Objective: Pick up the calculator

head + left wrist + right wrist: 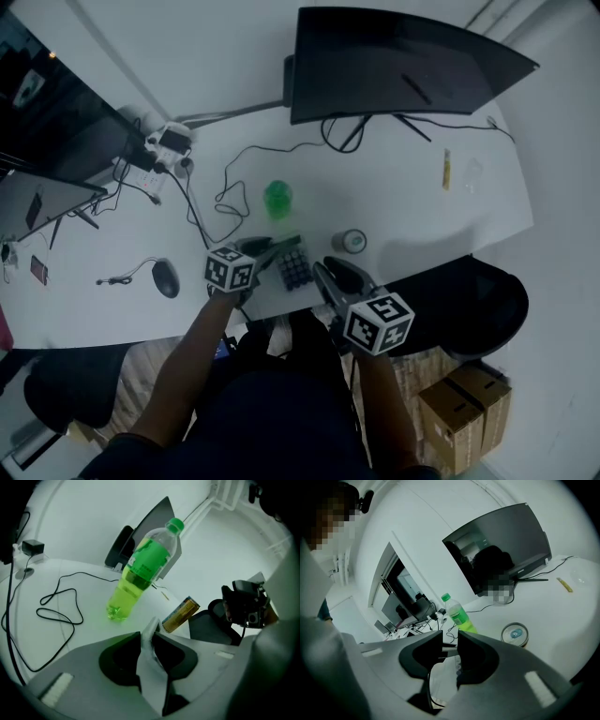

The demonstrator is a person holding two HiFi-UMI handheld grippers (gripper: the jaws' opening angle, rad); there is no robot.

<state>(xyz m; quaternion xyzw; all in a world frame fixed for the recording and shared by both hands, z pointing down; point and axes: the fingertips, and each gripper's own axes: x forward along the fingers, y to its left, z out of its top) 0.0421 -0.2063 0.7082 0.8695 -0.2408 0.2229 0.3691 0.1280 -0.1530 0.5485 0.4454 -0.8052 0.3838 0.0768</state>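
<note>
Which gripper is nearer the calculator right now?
Left. The left gripper looks clamped on the calculator's edge. The right gripper, jaws apart, sits just to the calculator's right without holding it.

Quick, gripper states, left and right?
Left gripper: closed on a thin pale slab, apparently the calculator.
Right gripper: open, jaws slightly apart, clamped on nothing.
</note>
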